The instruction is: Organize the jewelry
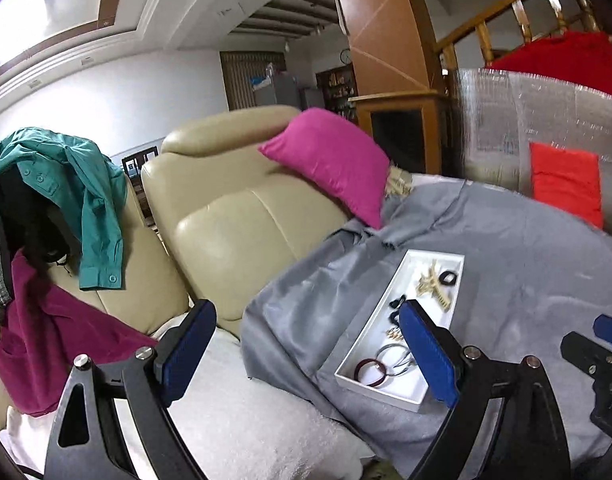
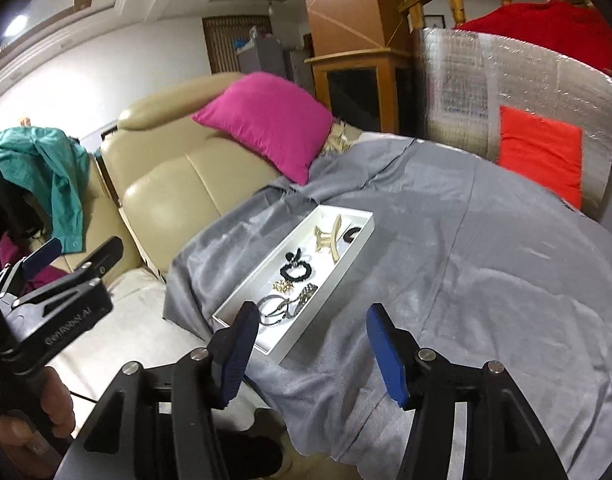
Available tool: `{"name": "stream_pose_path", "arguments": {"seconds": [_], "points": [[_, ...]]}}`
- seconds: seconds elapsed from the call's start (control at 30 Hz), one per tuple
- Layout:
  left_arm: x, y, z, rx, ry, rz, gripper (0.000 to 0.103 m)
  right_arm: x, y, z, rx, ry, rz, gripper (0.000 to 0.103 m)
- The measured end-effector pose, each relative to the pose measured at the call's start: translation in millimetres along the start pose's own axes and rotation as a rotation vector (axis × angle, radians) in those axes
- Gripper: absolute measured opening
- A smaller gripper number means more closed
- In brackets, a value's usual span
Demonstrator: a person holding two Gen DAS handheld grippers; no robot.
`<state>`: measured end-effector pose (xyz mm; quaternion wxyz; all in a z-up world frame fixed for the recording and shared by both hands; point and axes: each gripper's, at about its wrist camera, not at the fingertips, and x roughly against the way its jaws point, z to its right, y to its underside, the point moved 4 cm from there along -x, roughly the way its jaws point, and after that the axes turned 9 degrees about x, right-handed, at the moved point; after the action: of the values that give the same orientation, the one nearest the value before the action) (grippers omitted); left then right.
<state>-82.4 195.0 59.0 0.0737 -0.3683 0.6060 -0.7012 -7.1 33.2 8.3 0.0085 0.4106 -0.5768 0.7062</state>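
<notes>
1. a living room, with a grey cloth [image 2: 446, 240] spread over a surface beside a beige leather sofa [image 2: 174, 184].
2. two grippers: the left gripper [image 1: 306, 354] has its jaws wide apart and empty; the right gripper [image 2: 312, 354] has its jaws apart, nothing between them.
3. one white tray [image 2: 330, 280] lies on the cloth beyond the jaws.
4. it holds rings and bangles nearest, black beaded pieces [image 2: 296, 266] mid-tray, and one gold hair claw [image 2: 328, 238] at the far end.
5. farther back: one pink cushion [image 2: 266, 124] and one red cushion [image 2: 540, 156].
</notes>
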Motion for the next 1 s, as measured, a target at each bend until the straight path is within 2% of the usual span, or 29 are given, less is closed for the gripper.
{"name": "stream_pose_path", "arguments": {"seconds": [0.27, 0.57, 0.67, 0.77, 1.0], "points": [[43.9, -14.5, -8.7, -0.003, 0.022, 0.003, 0.093, 53.6, -2.3, -3.3, -0.035, 0.012, 0.064, 0.060], [88.4, -19.2, -29.6, -0.014, 0.031, 0.058, 0.093, 90.5, 3.4, -32.3, -0.025, -0.040, 0.085, 0.060], [101.5, -20.2, -39.6, -0.001, 0.032, 0.081, 0.093, 99.9, 5.6, -43.9, -0.028, -0.065, 0.085, 0.060], [110.2, -20.9, -48.0, 0.000, 0.043, 0.086, 0.098, 103.8, 10.0, -56.3, -0.030, -0.090, 0.071, 0.061], [121.9, -18.4, -59.1, -0.018, 0.002, 0.112, 0.099, 105.5, 14.0, -76.0, -0.017, -0.114, 0.059, 0.061]]}}
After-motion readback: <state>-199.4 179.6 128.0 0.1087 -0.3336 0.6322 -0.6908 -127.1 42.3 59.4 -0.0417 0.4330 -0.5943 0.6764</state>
